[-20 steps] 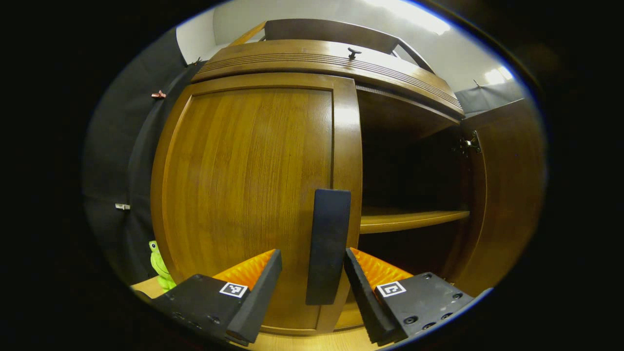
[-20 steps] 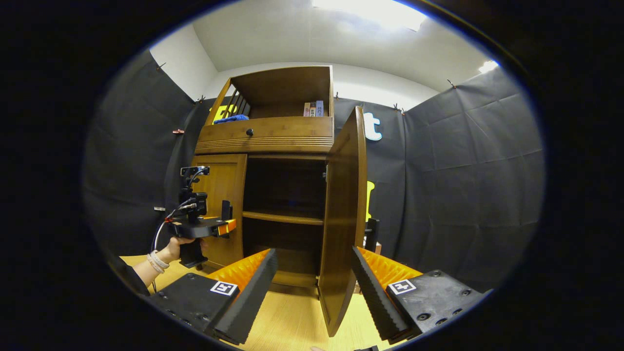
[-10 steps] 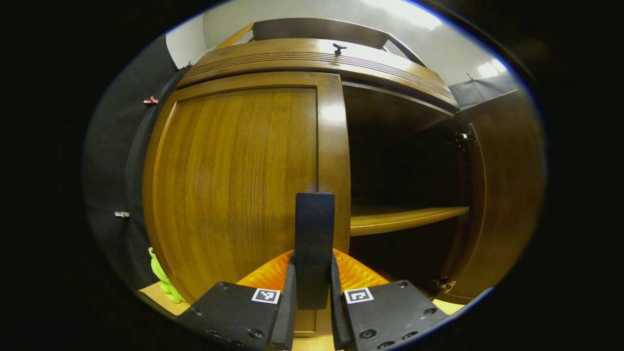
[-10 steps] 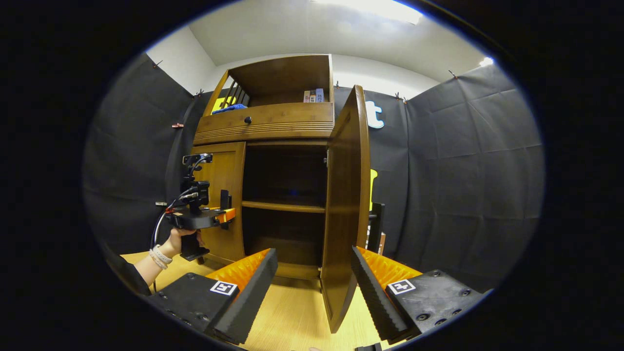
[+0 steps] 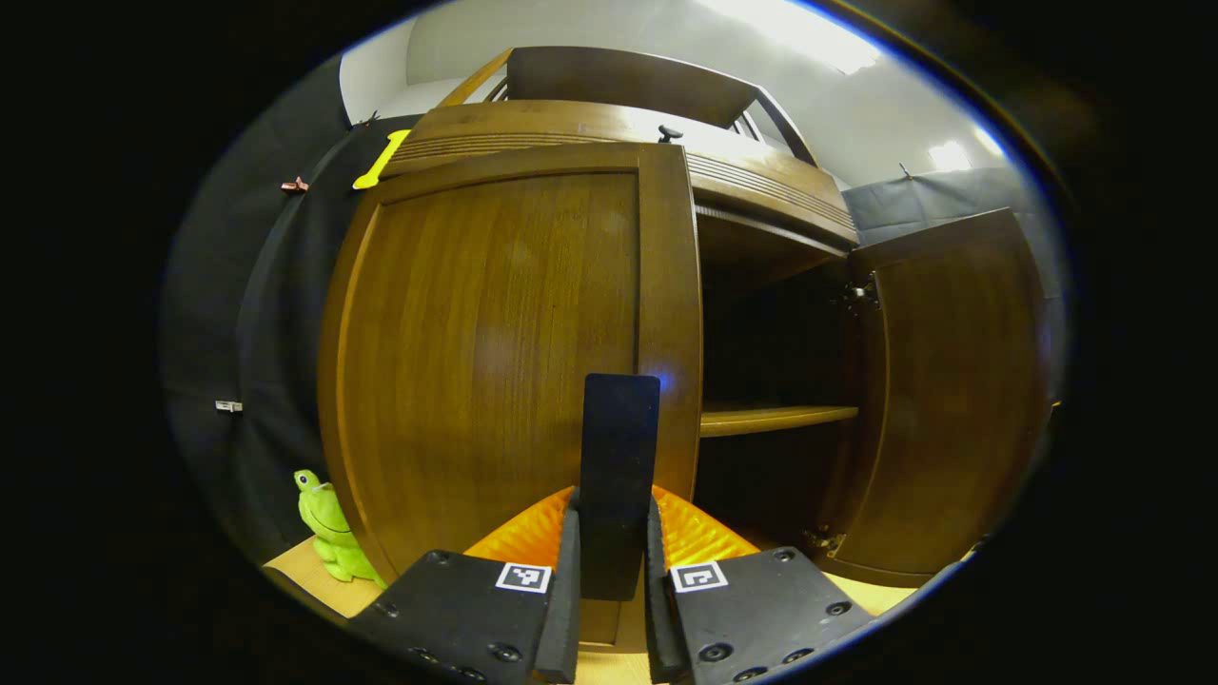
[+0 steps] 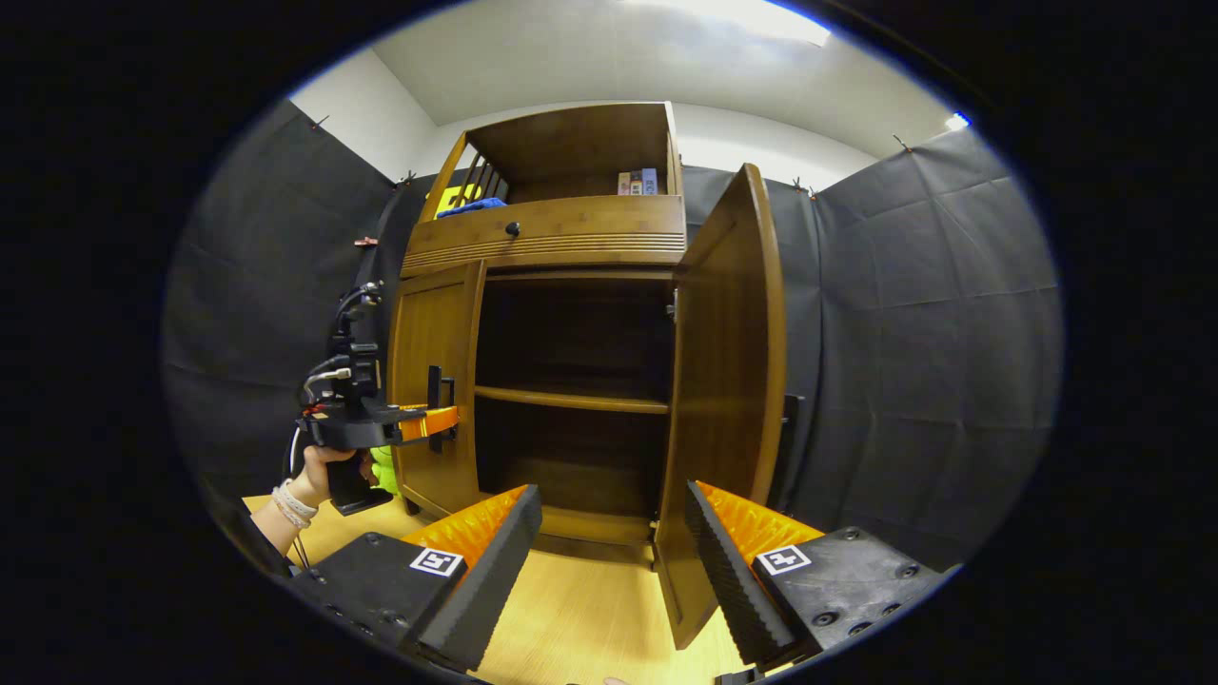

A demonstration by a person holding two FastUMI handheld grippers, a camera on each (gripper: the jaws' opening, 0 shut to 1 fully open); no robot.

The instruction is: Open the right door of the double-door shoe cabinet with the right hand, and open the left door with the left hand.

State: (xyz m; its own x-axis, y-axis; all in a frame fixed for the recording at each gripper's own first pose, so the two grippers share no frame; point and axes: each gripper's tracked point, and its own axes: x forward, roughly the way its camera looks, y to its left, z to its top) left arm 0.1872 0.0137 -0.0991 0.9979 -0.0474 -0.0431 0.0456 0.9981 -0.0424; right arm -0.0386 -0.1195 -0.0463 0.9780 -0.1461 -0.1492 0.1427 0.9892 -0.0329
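Observation:
The brown wooden shoe cabinet (image 6: 557, 243) stands ahead. Its right door (image 6: 728, 400) hangs wide open, also seen as the right door (image 5: 952, 400) in the left gripper view. The left door (image 5: 495, 352) stands slightly ajar, its top edge off the cabinet front. My left gripper (image 5: 611, 514) is shut on that door's black vertical handle (image 5: 618, 457). In the right gripper view, the left gripper (image 6: 433, 421) sits at the left door (image 6: 433, 381), held by a hand (image 6: 319, 476). My right gripper (image 6: 612, 495) is open, holding nothing, short of the right door's lower edge.
Inside the cabinet is a bare wooden shelf (image 6: 571, 400). Above the doors sit a drawer with a black knob (image 6: 512, 229) and an open top shelf with books (image 6: 636, 181) and a blue cloth (image 6: 473, 204). A green frog toy (image 5: 328, 528) stands on the wooden floor (image 6: 580, 609).
The left gripper closed on the left door's handle, and the door has come slightly away from the cabinet. The right door now stands wider; the right gripper stays open and apart from it.

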